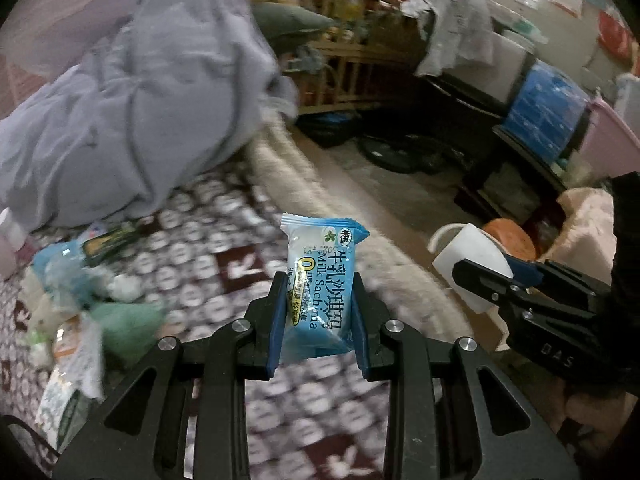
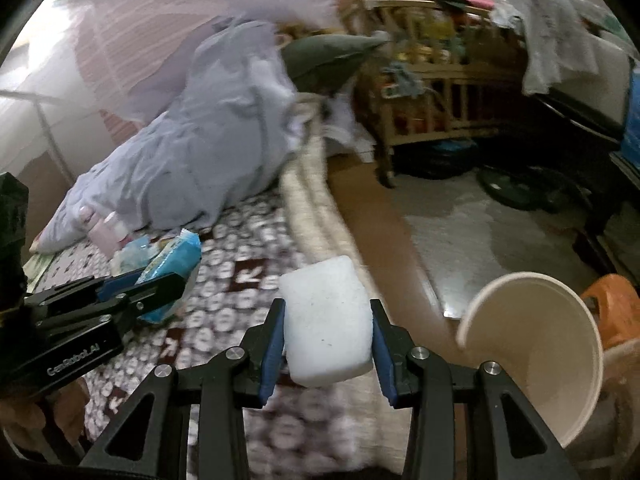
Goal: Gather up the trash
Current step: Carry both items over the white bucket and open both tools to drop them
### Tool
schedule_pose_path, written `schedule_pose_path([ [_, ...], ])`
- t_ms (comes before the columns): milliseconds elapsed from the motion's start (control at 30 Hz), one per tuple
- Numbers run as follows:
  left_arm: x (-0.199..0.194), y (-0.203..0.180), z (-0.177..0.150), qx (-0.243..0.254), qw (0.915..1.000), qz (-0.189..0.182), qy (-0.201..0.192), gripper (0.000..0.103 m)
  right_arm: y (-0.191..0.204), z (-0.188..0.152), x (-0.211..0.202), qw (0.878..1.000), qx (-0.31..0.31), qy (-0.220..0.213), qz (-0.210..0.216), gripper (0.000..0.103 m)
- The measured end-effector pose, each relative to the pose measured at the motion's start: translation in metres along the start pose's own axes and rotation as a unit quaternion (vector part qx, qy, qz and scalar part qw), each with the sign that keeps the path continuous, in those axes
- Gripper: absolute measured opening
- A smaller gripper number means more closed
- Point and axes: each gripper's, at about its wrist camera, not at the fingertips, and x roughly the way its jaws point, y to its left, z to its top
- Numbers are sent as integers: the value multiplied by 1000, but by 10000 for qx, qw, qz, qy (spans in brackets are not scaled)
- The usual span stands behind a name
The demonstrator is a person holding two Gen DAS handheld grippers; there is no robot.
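Risk lay in my grips: left fingers [image 1: 318, 312] pinched a slippery snack packet [image 1: 320, 280], right fingers [image 2: 328, 340] squeezed a foam block [image 2: 326, 320] past the bed [image 2: 240, 276] edge.

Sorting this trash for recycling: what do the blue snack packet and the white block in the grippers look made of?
Blue snack packet: glossy plastic film, judging by its crimped serrated end and glare. White block: probably foam or sponge, matte and finely pitted with rounded edges; uncertain.
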Motion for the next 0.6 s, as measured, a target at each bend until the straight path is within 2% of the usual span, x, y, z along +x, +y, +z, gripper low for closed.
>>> schedule_pose_path([
  [333, 35, -66, 19, 296, 9970, -653, 304, 26, -77, -9, -19, 9967, 577, -55, -567, 39],
  [600, 66, -114, 31, 494, 9904, -1159, 564, 26, -143, -20, -27, 9888, 1055, -16, -1052, 39],
])
